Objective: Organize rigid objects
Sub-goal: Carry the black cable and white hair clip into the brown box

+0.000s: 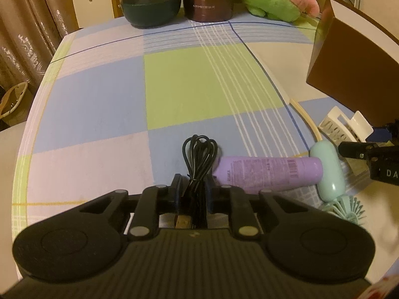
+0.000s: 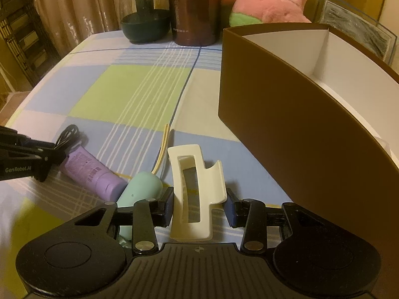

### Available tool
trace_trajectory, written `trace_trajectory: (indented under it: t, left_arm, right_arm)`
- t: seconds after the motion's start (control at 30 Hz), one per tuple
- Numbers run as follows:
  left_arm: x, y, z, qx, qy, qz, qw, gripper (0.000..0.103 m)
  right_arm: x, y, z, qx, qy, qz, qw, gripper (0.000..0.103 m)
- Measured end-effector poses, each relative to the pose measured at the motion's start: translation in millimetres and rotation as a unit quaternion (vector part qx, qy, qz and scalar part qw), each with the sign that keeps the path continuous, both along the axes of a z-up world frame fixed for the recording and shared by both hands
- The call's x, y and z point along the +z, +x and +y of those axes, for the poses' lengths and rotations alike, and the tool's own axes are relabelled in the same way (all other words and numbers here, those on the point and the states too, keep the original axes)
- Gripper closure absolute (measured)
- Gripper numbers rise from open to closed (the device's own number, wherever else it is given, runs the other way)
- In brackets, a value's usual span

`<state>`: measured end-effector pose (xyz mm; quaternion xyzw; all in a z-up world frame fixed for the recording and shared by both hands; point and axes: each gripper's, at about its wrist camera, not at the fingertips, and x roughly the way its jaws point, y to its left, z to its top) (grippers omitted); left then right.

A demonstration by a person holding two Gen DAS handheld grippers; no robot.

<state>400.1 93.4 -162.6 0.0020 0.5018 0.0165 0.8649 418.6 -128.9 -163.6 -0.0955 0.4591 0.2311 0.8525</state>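
Item: bundled black charging cable (image 1: 197,164) and cream plastic claw hair clip (image 2: 193,191), both at the pick-up stage.

Detail: the left gripper (image 1: 194,189) has its jaws closed on the cable bundle, loops protruding forward above the checked tablecloth (image 1: 174,87). The right gripper (image 2: 198,208) stands wide apart astride the clip, which lies flat on the cloth; left pad is near or touching it, right pad clear. Just beside: lilac tube (image 2: 93,173) and mint-green hairbrush (image 2: 139,194), touching each other. Destination presumably the brown open box with white divided interior (image 2: 286,114), near right. Advised handling: close squarely across the clip's body, lift clear of the box wall before lowering in.
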Motion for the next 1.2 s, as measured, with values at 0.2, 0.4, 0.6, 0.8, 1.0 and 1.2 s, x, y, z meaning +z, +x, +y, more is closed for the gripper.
trace_trajectory:
  t: [0.2,0.4,0.6,0.8,1.0,1.2]
  left_arm:
    - [10,-11,-2,0.003,0.0,-0.008,1.0,0.09]
    - [27,-26,-10,0.003,-0.011,-0.022,0.9997,0.09]
    - [51,-39,-28,-0.011,-0.018,-0.048,0.9986,0.09]
    - [78,-49,-52,-0.033,-0.024,-0.079,0.996,0.09]
    - [103,-54,-84,-0.064,-0.027,-0.104,0.9921,0.09]
    - [122,-54,-122,-0.098,-0.032,-0.125,0.9868,0.09]
  right_arm:
    - [13,-11,-4,0.001,0.012,-0.008,1.0,0.062]
    - [28,-25,-12,0.002,0.026,-0.017,1.0,0.062]
    - [43,-40,-22,-0.003,0.038,-0.025,0.999,0.062]
    - [63,-57,-37,-0.011,0.055,-0.037,0.998,0.062]
    - [86,-72,-60,-0.023,0.074,-0.047,0.996,0.062]
    - [110,-83,-90,-0.044,0.087,-0.063,0.993,0.062]
